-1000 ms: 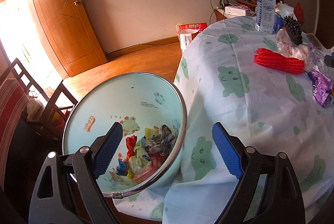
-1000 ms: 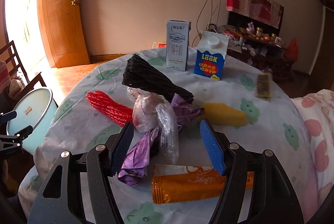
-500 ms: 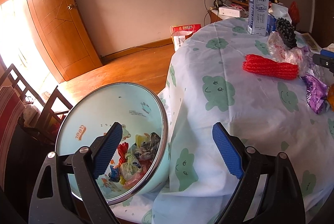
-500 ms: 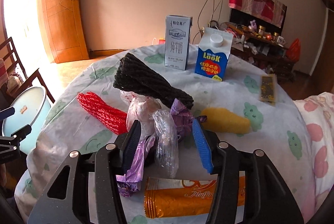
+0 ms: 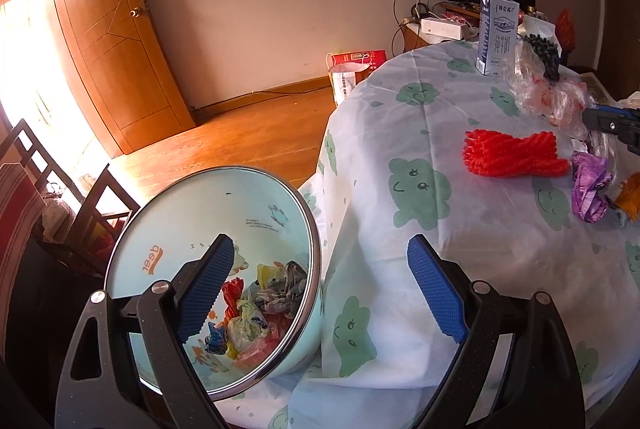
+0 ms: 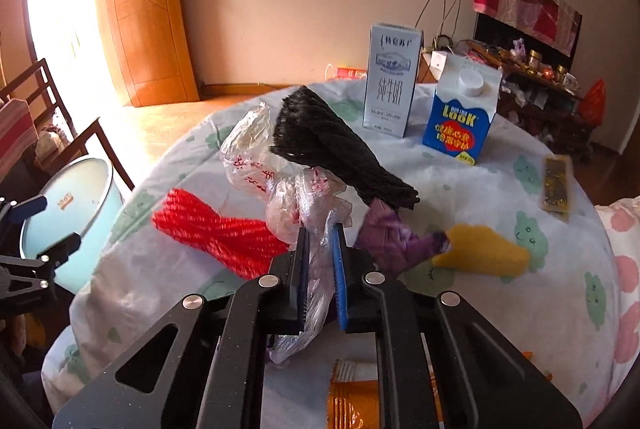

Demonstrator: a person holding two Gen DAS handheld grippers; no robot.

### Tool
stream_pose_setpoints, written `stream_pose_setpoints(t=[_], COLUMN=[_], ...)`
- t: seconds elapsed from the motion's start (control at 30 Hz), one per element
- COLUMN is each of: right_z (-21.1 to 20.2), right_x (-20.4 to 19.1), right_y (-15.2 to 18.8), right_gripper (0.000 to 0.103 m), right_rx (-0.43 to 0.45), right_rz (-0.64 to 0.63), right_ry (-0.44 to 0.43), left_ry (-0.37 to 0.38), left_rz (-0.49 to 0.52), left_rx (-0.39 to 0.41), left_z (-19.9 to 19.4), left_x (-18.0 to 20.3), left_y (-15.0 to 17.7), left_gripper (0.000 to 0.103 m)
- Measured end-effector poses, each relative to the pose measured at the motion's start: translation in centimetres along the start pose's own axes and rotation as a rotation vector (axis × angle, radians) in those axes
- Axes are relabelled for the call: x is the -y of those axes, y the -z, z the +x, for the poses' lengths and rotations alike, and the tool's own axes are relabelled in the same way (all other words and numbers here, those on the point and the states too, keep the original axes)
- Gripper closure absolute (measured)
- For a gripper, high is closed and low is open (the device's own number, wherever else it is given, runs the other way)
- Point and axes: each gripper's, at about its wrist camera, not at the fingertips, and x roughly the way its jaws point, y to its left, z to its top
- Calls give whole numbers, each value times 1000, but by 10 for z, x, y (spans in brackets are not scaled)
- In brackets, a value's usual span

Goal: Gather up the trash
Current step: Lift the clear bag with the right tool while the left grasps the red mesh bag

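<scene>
Counter under a cloud-print cloth carries the trash; clear bag lies crumpled at its middle, just in front of the black mesh and right of the red mesh; right tool jaws closing, nearly together, pads pinching the bag's near end; purple wrapper touching the bag's right side; left tool wide open, empty, over the bin beside the counter's left edge.
</scene>
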Motion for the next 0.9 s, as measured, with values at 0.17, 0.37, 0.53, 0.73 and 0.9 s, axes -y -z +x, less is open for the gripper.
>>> stream_pose_setpoints(t=[0.17,0.37,0.53,0.73,0.9], right_z=[-39,-79,-92,-86,-73], right_x=[-3,26,76,119,139], right_y=[-11,-6,21,45,67], right_gripper=[91,91,91,91,91], right_rx=[107,189,174,135,87], right_rz=[9,70,149,213,252], right_ry=[-32,29,124,205,216], left_ry=[25,59,88,147,222], left_rz=[21,50,83,84,98], left_rx=[28,53,44,-34,-106], left_z=[-7,-7,9,35,51], left_x=[15,42,71,94,107], left_y=[-9,-27,-45,-52,-46], left_gripper=[16,17,17,38,93])
